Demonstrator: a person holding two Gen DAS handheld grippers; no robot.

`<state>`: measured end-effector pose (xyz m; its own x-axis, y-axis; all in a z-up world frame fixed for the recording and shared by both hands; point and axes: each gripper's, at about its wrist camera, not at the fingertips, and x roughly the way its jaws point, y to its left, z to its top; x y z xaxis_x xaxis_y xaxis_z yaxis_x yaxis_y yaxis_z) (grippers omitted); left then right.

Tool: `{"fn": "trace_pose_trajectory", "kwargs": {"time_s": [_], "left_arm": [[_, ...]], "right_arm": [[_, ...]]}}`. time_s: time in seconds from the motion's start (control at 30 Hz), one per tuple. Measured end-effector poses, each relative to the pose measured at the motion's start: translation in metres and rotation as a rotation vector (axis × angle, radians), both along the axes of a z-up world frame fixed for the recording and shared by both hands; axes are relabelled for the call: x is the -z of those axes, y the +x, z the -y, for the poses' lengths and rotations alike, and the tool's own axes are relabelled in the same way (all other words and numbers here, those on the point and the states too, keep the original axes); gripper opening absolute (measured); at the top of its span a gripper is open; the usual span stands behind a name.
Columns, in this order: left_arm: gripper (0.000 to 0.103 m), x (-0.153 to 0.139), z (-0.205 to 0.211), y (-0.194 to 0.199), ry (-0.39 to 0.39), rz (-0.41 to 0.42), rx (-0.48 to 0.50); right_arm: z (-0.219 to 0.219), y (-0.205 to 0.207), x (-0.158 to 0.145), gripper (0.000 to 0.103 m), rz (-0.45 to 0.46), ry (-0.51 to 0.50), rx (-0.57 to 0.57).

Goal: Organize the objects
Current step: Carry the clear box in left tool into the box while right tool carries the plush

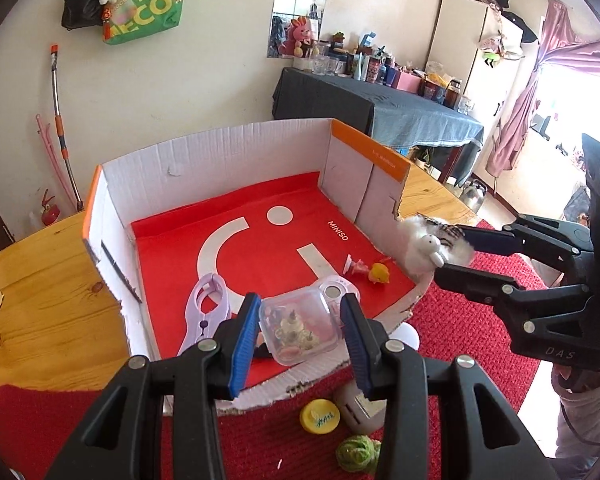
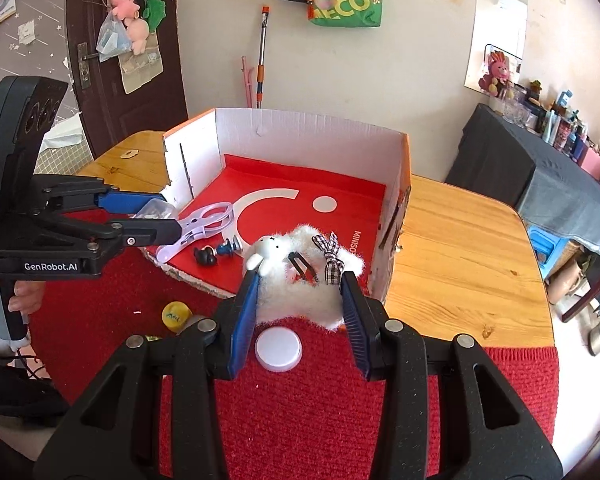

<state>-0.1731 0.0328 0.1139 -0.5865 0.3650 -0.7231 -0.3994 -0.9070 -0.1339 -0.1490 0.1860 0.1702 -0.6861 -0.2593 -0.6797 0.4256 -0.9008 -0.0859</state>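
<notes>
My left gripper [image 1: 300, 320] is shut on a small clear plastic case [image 1: 298, 326] with a tiny figure inside, held above the near edge of the cardboard box [image 1: 260, 148] with its red liner. From the right wrist view that gripper [image 2: 156, 216] and the clear case [image 2: 156, 209] are over the box's left front corner. My right gripper [image 2: 300, 292] is shut on a fluffy white sheep toy [image 2: 300, 276] with a checked bow, over the box's front right. In the left wrist view the sheep [image 1: 424, 248] sits between the right gripper's [image 1: 452, 254] fingers.
Inside the box lie a purple clip [image 2: 204, 224], a black and blue trinket [image 2: 216, 252], a yellow duck [image 1: 379, 273] and a pink piece [image 1: 354, 266]. On the red mat [image 2: 320, 400] lie a white lid [image 2: 278, 348], a yellow cap [image 2: 176, 314], a grey object [image 1: 354, 404] and a green knitted ball [image 1: 356, 454]. A wooden table [image 2: 460, 260] extends right.
</notes>
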Motion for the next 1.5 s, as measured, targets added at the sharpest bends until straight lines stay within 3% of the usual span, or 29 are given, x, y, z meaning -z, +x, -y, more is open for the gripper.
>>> {"fn": "trace_pose_trajectory", "kwargs": {"time_s": [0.3, 0.57, 1.0, 1.5], "left_arm": [[0.043, 0.022, -0.013, -0.058, -0.059, 0.091, 0.054], [0.043, 0.044, -0.013, -0.092, -0.054, 0.175, 0.077], [0.043, 0.064, -0.02, -0.112, -0.076, 0.226, 0.094], [0.043, 0.075, -0.021, -0.119, -0.094, 0.278, 0.106]], "right_arm": [[0.022, -0.059, 0.02, 0.039, 0.066, 0.095, -0.006], [0.03, -0.093, 0.037, 0.039, 0.108, 0.162, 0.001], [0.04, -0.122, 0.058, 0.039, 0.177, 0.222, -0.001], [0.046, -0.128, 0.073, 0.039, 0.238, 0.277, -0.017]]}}
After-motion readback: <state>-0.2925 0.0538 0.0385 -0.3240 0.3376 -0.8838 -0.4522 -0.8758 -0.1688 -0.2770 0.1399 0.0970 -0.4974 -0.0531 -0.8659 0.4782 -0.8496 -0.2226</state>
